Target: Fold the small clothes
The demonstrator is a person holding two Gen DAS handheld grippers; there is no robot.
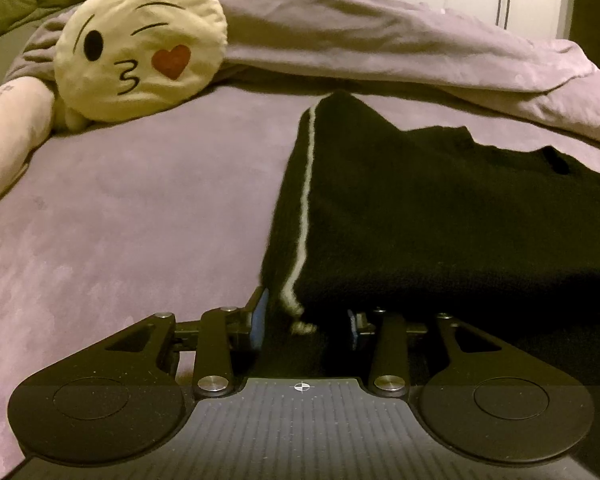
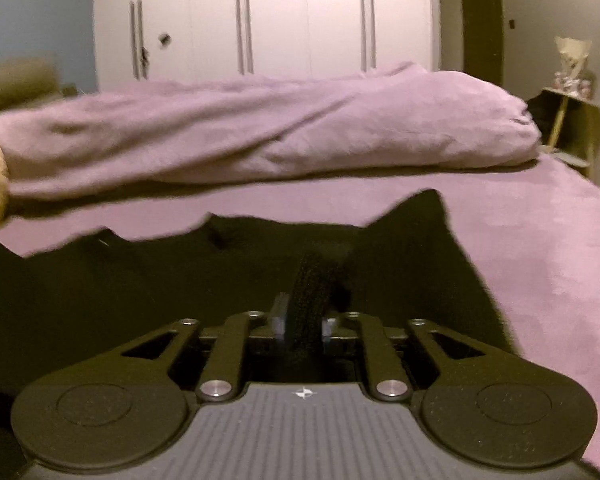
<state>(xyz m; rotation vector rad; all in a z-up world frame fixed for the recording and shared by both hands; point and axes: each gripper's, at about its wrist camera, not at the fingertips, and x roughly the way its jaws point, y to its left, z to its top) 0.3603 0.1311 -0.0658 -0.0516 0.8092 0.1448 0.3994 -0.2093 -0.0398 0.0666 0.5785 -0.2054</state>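
Black garment (image 1: 420, 216) spread on bed (image 1: 140, 208), mid-fold. Left tool (image 1: 306, 320) part-open around striped hem edge, grip unclear. Right tool (image 2: 304, 326) narrowly parted, fabric ridge between pads. Next: secure both edges, lift, fold over.

A home bedroom: a bed (image 2: 520, 248) with a rolled duvet (image 2: 260, 132), an emoji cushion (image 1: 140, 48), and tall white wardrobes (image 2: 268, 16) behind.

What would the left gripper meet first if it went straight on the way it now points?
Most likely the black garment: its edge already lies between the left gripper fingers. Beyond it lies the purple bed cover.
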